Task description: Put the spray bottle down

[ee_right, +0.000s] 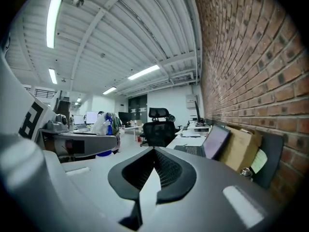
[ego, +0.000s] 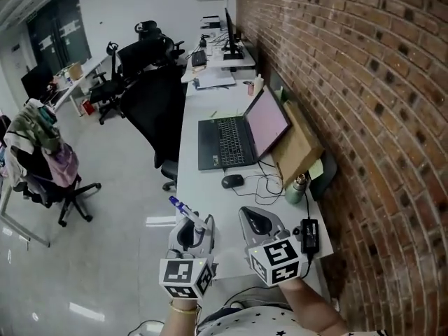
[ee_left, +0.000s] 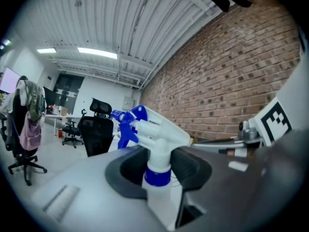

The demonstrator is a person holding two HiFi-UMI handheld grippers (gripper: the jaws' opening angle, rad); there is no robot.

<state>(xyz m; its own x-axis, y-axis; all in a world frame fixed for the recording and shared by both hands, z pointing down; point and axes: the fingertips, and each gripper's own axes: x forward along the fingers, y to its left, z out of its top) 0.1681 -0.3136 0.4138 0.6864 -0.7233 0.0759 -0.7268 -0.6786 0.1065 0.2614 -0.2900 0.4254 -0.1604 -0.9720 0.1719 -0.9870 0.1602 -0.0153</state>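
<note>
A white spray bottle (ego: pixel 199 222) with a blue trigger and nozzle stands upright between the jaws of my left gripper (ego: pixel 192 225), which is shut on its neck. In the left gripper view the bottle (ee_left: pixel 155 135) fills the centre, its blue collar sitting between the dark pads (ee_left: pixel 190 167), and its nozzle points left. The left gripper hangs over the near left edge of the white desk (ego: pixel 203 187). My right gripper (ego: pixel 260 220) hovers beside it over the desk, shut and empty. In the right gripper view its jaws (ee_right: pixel 154 151) meet at the tips, and the bottle (ee_right: pixel 103 124) shows at the left.
On the desk lie an open laptop (ego: pixel 234 140), a mouse (ego: pixel 232 180), a green flask (ego: pixel 297 187), a power adapter (ego: pixel 309 233) and a cardboard piece (ego: pixel 297 145) against the brick wall (ego: pixel 378 117). A black office chair (ego: pixel 150 96) and a clothes-draped chair (ego: pixel 42 152) stand on the floor.
</note>
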